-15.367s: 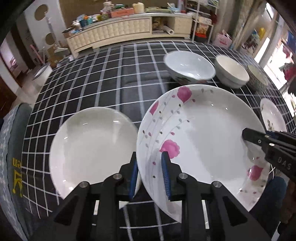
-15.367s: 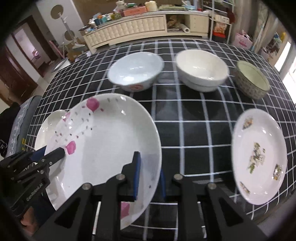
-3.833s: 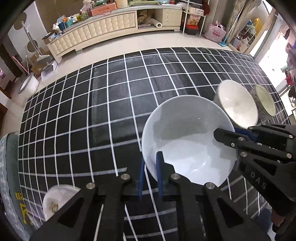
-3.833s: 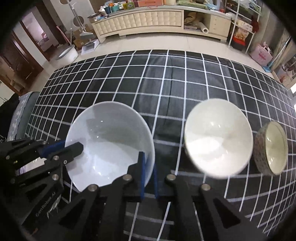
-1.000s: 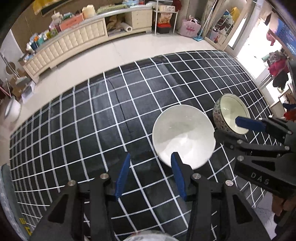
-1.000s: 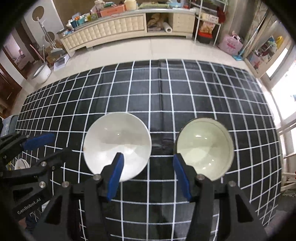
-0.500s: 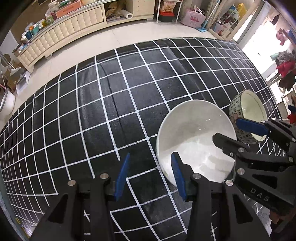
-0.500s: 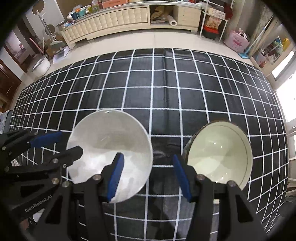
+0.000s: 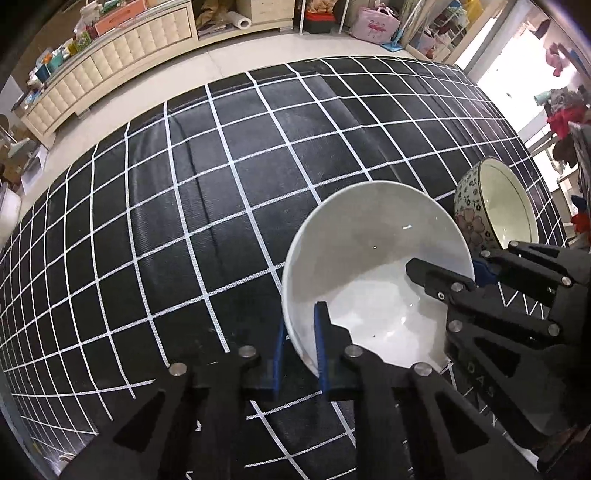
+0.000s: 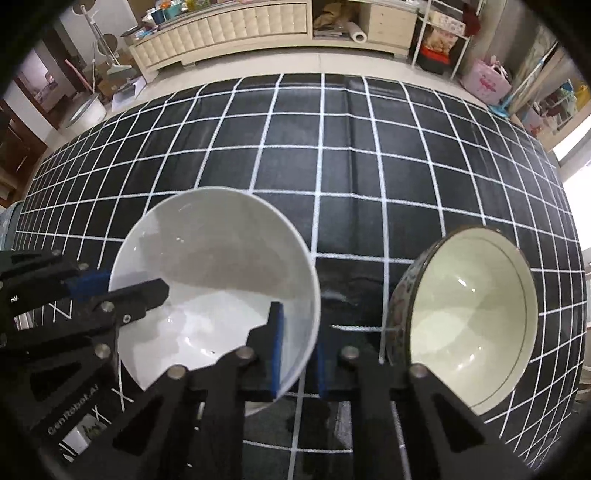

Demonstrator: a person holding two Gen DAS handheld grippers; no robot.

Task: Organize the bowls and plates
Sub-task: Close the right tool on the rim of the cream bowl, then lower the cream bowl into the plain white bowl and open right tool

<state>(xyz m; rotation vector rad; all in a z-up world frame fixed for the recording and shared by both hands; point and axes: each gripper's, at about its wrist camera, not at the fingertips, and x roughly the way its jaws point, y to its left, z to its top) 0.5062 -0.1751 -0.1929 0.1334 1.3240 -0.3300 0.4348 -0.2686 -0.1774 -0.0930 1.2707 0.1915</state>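
A plain white bowl (image 9: pixel 376 266) sits on the black checked tablecloth (image 9: pixel 184 206). My left gripper (image 9: pixel 300 339) is shut on its near left rim, one finger inside and one outside. My right gripper (image 10: pixel 297 343) is shut on the opposite rim of the same white bowl (image 10: pixel 214 266). The right gripper also shows in the left wrist view (image 9: pixel 447 273), and the left gripper in the right wrist view (image 10: pixel 110 284). A flower-patterned bowl (image 10: pixel 469 317) with a cream inside stands just right of the white bowl, also seen in the left wrist view (image 9: pixel 491 206).
The checked tablecloth (image 10: pixel 332 147) stretches far and left of the bowls. The table's right edge (image 10: pixel 576 258) is close to the patterned bowl. A long cream sideboard (image 10: pixel 229 26) and floor clutter lie beyond the table. A plate's edge (image 10: pixel 83 428) shows under the left gripper.
Both grippers have come down onto the white bowl and closed on its rim, left on the left side, right on the right side. They were open half a second ago.
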